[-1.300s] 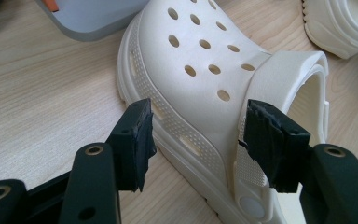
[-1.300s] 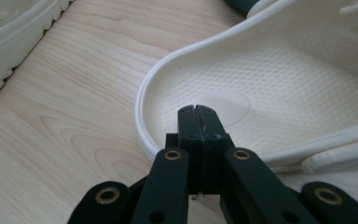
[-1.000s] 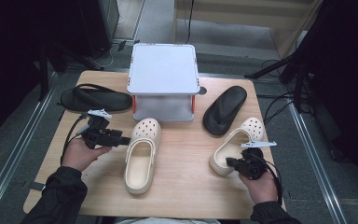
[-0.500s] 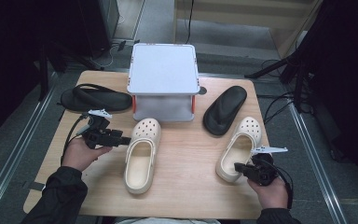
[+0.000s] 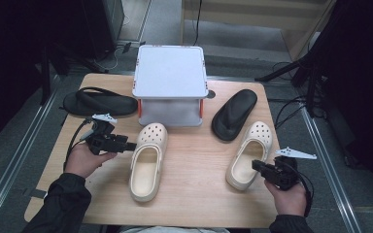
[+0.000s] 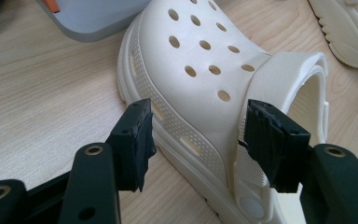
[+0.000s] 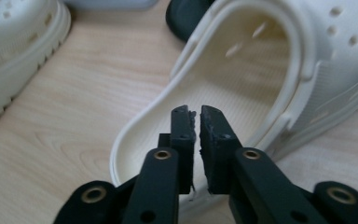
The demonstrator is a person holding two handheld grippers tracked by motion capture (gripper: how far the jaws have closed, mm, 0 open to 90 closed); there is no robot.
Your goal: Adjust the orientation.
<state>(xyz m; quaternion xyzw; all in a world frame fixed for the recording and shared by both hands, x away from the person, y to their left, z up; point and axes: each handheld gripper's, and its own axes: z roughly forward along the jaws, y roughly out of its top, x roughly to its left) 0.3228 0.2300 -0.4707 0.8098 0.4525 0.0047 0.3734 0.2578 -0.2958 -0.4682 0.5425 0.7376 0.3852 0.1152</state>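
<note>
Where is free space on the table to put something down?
Bare wood lies between the left clog and the right clog, in front of the grey box, and along the table front edge. Crowded: the rear corners, with the black sandal and black slipper.

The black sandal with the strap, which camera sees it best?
The high view: the black strap sandal lies whole at the table's left, beside the grey box. The left gripper view catches perhaps a dark corner; the right gripper view faces a cream clog.
</note>
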